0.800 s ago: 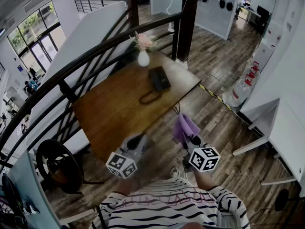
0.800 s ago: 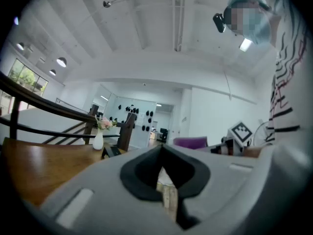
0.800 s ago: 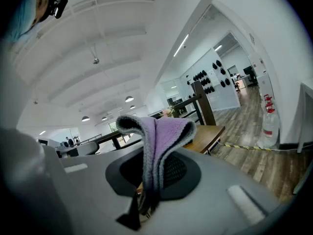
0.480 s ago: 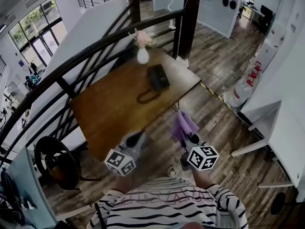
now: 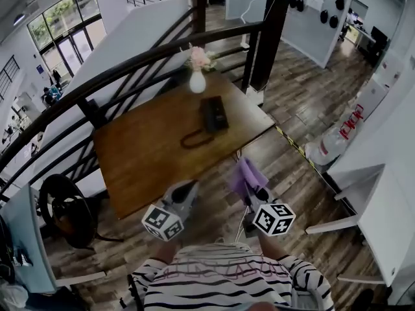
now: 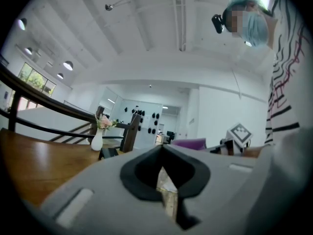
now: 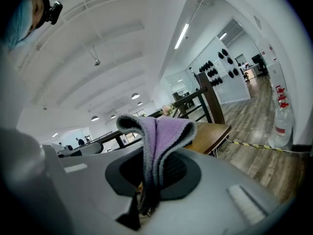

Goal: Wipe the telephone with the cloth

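A black telephone lies on the far right part of the wooden table, its coiled cord looping toward me. My right gripper is shut on a folded purple cloth, held off the table's near right edge, short of the phone. My left gripper hangs at the table's near edge, jaws shut with nothing between them. In the left gripper view the phone shows small and far off beside the vase.
A white vase with pink flowers stands at the table's far edge, just behind the phone. A dark curved railing runs behind and left of the table. Wooden floor stretches to the right, with a water jug.
The head view has shifted, so the table and phone sit a little lower and closer in the picture. Both grippers hold the same pose; the cloth stays clamped.
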`<state>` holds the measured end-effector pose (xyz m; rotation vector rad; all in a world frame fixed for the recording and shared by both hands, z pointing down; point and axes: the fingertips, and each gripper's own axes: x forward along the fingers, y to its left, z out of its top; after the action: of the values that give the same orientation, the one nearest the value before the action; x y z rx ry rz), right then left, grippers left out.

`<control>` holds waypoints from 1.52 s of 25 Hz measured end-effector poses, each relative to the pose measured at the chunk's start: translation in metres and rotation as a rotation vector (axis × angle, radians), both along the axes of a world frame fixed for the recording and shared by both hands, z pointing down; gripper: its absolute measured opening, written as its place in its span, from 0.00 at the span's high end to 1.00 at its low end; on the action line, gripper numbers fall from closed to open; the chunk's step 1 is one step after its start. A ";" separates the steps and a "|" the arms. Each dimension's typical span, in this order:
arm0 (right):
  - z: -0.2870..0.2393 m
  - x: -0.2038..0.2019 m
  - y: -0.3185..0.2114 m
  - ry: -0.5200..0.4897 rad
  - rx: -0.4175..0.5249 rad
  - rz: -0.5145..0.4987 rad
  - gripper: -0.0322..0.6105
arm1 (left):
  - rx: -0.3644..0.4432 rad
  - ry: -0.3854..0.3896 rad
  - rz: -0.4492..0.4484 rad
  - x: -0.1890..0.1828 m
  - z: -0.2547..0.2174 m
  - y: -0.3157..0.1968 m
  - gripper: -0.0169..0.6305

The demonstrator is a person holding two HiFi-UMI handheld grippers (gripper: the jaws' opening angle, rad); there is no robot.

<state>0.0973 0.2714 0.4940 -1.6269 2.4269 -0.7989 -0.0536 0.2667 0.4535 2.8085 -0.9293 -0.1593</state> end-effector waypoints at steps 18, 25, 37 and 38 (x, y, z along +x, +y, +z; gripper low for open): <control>0.033 0.009 -0.114 -0.015 -0.122 -0.089 0.89 | -0.114 0.030 -0.079 0.006 0.027 -0.107 0.98; 0.016 -0.026 -0.185 0.004 -0.073 -0.047 0.89 | -0.077 0.032 -0.021 -0.026 0.017 -0.188 0.97; 0.009 -0.072 -0.267 -0.017 -0.068 0.064 0.89 | -0.093 0.034 0.067 -0.077 0.016 -0.283 0.97; 0.010 -0.075 -0.272 -0.015 -0.071 0.068 0.89 | -0.100 0.039 0.069 -0.080 0.018 -0.288 0.97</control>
<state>0.0226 -0.0002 0.5042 -1.7118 2.3444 -0.8935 -0.1332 -0.0218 0.4714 2.7311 -0.8070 -0.1538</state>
